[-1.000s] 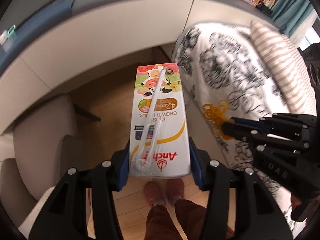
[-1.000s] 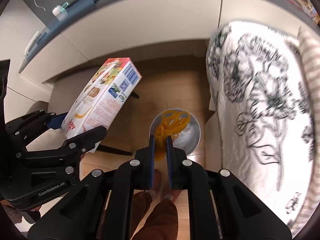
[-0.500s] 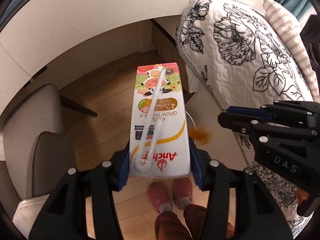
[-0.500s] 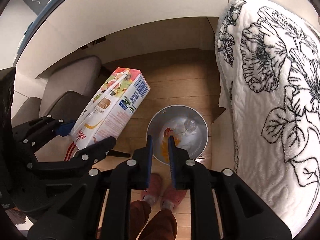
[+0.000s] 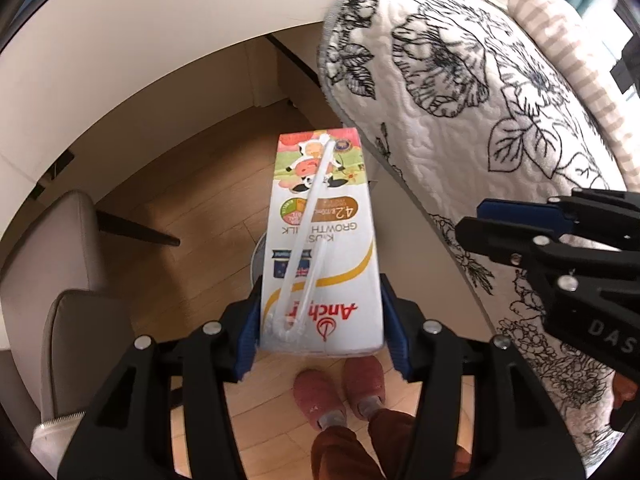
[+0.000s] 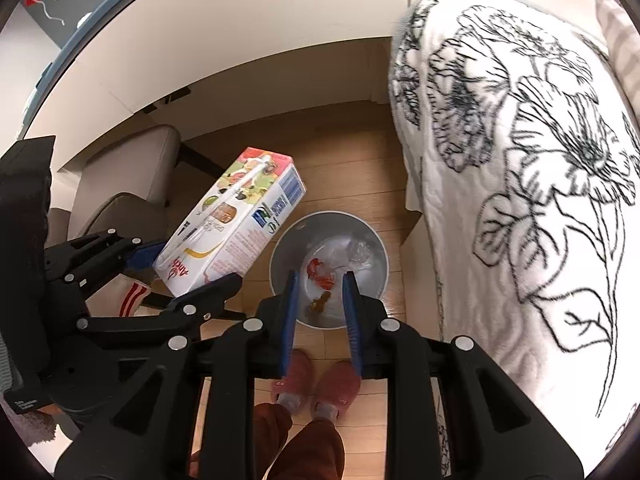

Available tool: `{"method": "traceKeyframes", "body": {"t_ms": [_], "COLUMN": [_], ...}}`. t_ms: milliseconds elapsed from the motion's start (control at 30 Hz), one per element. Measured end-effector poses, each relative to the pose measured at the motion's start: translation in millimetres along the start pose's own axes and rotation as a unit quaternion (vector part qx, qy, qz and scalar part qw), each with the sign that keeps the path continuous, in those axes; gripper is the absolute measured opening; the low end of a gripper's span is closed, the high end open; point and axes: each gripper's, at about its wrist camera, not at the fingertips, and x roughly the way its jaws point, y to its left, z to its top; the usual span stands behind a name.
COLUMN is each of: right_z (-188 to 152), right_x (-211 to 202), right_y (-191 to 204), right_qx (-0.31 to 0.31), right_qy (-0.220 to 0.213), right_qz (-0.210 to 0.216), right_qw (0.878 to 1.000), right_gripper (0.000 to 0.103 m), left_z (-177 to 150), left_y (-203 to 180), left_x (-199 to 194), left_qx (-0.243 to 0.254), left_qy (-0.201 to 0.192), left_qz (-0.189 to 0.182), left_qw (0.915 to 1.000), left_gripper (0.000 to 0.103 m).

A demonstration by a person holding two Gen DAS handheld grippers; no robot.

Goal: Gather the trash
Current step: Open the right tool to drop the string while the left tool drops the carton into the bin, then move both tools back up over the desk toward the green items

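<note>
A glossy rectangular milk carton (image 5: pixel 320 248) is pinched by the left gripper (image 5: pixel 322 320); the right gripper (image 6: pixel 320 292), spread apart, is held above a round metal bin (image 6: pixel 280 256).

A white quilt with black floral print (image 6: pixel 520 160) occupies the right side, with a striped pillow (image 5: pixel 560 40) at its far edge. A beige upholstered chair (image 6: pixel 132 184) stands on the wooden floor (image 5: pixel 208 208) under a cream desk front (image 6: pixel 248 28). Two pink slippers (image 6: pixel 316 384) are on the floor below brown trouser legs (image 6: pixel 304 444).
</note>
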Motion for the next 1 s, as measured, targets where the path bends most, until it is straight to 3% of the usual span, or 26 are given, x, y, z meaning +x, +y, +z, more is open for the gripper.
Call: {"method": "traceKeyframes", "body": {"t_ms": [133, 400, 633, 800, 1000], "right_z": [-2.8, -1.5, 14.0, 39.0, 68.5], "right_x": [-1.1, -9.5, -46.6, -87.3, -139.6], "right_y": [-7.6, -9.8, 11.3, 34.0, 60.9], "right_qx": [0.008, 0.016, 0.014, 0.016, 0.004], "right_qy": [0.002, 0.003, -0.002, -0.026, -0.059], "right_qz": [-0.004, -0.010, -0.015, -0.023, -0.027], "right_qw": [1.000, 1.000, 1.000, 0.999, 0.998], "right_gripper": [0.021, 0.021, 0.022, 0.034, 0.035], "left_z": [2.0, 8.1, 17.9, 36.6, 53.9], "left_y": [-5.6, -2.8, 6.4, 17.5, 34.6], "left_x": [5.2, -3.9, -58.1, -109.0, -164.5], "left_qx": [0.013, 0.010, 0.001, -0.006, -0.015], "left_qy": [-0.006, 0.003, -0.005, -0.029, -0.055], "left_qz": [-0.002, 0.004, 0.009, 0.019, 0.024], "left_qw": [0.9999, 0.9999, 1.0000, 0.9994, 0.9981], "left_gripper": [0.073, 0.074, 0.074, 0.074, 0.074]}}
